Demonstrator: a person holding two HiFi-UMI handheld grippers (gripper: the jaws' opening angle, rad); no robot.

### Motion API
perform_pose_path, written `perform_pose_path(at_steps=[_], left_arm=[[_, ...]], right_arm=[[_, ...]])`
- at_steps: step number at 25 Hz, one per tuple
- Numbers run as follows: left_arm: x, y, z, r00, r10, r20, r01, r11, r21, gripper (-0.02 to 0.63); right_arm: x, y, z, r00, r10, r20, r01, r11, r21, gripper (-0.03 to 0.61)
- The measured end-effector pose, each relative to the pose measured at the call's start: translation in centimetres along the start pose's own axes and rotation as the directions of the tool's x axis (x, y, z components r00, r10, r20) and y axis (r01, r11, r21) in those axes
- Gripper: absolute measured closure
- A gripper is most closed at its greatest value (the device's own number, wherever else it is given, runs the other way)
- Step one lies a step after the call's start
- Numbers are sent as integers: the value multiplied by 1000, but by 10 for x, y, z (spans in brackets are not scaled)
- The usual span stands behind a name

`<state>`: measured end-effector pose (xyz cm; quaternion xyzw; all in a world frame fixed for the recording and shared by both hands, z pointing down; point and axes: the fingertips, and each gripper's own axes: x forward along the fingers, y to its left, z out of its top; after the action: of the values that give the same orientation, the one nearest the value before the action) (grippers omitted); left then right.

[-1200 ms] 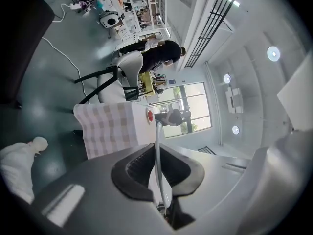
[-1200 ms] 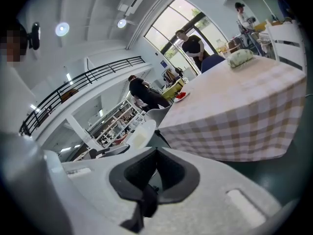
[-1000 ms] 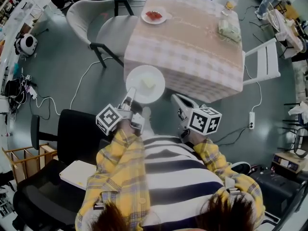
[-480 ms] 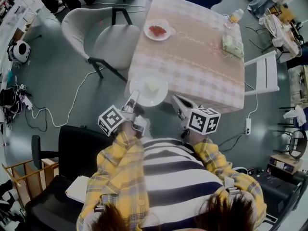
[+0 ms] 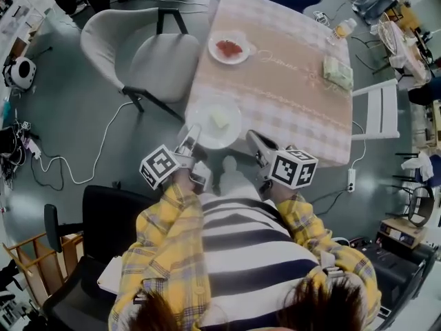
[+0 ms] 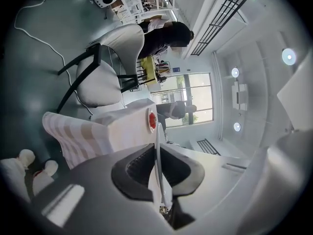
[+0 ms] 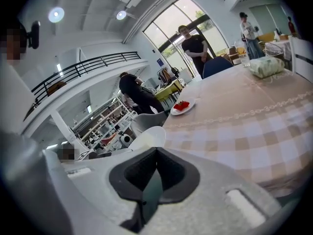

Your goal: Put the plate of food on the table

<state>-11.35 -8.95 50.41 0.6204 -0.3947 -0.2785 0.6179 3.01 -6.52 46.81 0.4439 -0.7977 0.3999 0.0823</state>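
Plate point(image 5: 215, 121) with pale food sits over the table's point(image 5: 289, 81) near edge, rim pinched in left gripper point(image 5: 190, 138). Right gripper point(image 5: 253, 142) closed, empty, just beside. Probably not set down yet; lowering and release remain.

My left gripper point(image 5: 191, 135) sits just left of centre in the head view and points up-frame. Its jaws are clamped on the near rim of the plate point(image 5: 233, 131). My right gripper point(image 5: 252, 138) is alongside, right of centre, jaws pressed together on nothing. My left forearm point(image 5: 165, 219) and right forearm point(image 5: 303, 223) reach up from the lower frame.
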Motion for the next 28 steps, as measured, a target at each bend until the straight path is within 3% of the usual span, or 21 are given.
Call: perform_pose_path(at_steps=[28], left_arm=[[146, 11, -2, 993, 115, -30, -116, 993, -29, 589]], right_arm=[[44, -102, 100, 999, 38, -9, -37, 998, 55, 580]])
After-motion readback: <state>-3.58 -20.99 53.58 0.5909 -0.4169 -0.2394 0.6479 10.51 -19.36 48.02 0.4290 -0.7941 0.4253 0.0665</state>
